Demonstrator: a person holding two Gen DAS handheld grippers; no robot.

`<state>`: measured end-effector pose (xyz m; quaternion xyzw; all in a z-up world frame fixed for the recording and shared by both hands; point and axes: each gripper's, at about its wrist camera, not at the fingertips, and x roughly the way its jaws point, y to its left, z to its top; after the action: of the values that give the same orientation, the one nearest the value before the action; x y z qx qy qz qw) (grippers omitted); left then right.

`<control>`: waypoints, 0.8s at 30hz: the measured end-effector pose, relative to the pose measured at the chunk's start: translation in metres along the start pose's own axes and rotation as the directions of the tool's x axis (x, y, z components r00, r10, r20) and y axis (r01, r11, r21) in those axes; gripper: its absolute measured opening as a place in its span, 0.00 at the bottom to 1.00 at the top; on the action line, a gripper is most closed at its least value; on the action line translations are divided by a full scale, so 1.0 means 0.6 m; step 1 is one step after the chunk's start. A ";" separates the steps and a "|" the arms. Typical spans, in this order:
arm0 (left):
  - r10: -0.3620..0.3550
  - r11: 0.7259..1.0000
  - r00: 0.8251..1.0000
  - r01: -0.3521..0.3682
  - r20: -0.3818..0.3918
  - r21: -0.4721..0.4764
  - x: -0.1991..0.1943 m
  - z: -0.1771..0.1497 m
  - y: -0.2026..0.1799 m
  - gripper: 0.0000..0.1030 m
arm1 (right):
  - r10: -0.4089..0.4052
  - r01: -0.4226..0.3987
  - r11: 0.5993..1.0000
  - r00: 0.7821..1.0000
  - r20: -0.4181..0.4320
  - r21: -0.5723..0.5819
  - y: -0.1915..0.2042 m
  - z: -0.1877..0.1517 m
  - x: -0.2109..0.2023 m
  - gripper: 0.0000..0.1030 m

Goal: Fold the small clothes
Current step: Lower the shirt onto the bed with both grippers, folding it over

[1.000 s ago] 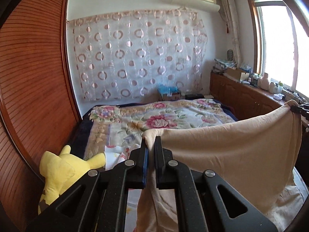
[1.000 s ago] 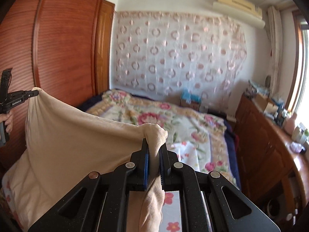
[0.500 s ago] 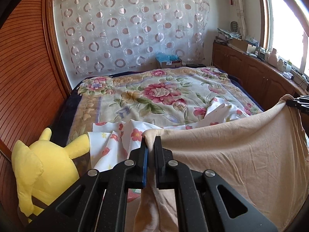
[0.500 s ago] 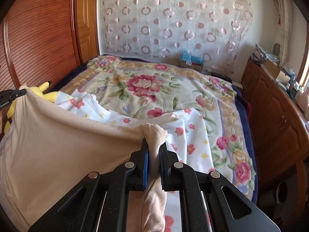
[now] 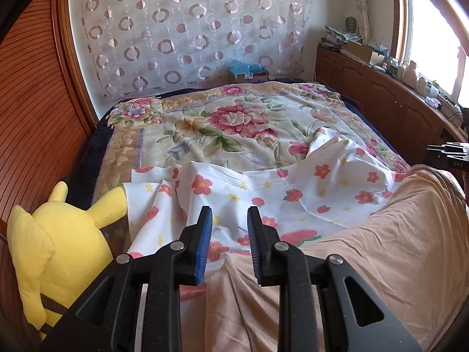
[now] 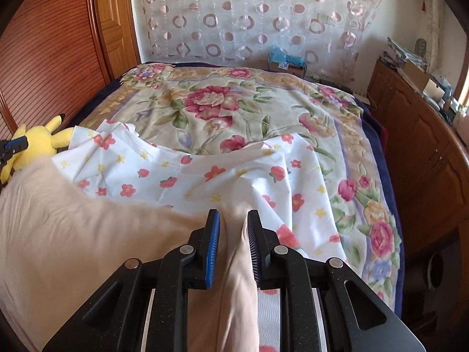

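Peach-beige garment (image 5: 366,264): a plain, soft knit piece, wrinkled, lying loosely spread across the near end of the bed. In the left wrist view it covers the lower right, its upper edge curving from below the camera toward the far right. In the right wrist view the same cloth (image 6: 73,234) fills the lower left, with one bunched, rope-like fold running forward at bottom centre. It lies partly on a white cloth with small red flowers (image 5: 263,193), itself rumpled, with raised folds, spread over the floral bedcover.
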<state>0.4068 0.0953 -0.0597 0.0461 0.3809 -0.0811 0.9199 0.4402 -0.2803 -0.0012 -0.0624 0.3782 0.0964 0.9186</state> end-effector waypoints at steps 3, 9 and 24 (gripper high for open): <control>-0.022 1.000 1.000 0.022 -0.013 0.008 -0.024 -0.021 0.002 0.27 | 0.010 -0.010 1.000 0.999 0.031 -0.005 0.002 -0.014 -0.034 0.23; -0.051 0.999 0.997 0.051 -0.053 0.001 -0.072 -0.076 0.006 0.33 | 0.072 -0.073 0.997 0.994 0.083 0.007 0.003 -0.088 -0.125 0.44; -0.094 0.995 0.993 0.092 -0.075 -0.037 -0.119 -0.159 0.008 0.34 | 0.099 -0.095 0.993 0.994 -0.054 0.067 0.013 -0.236 -0.200 0.44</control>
<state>0.2919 0.1220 -0.0762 0.0160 0.4188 -0.1156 0.9005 0.2584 -0.3151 -0.0170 -0.0170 0.4097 0.1270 0.9032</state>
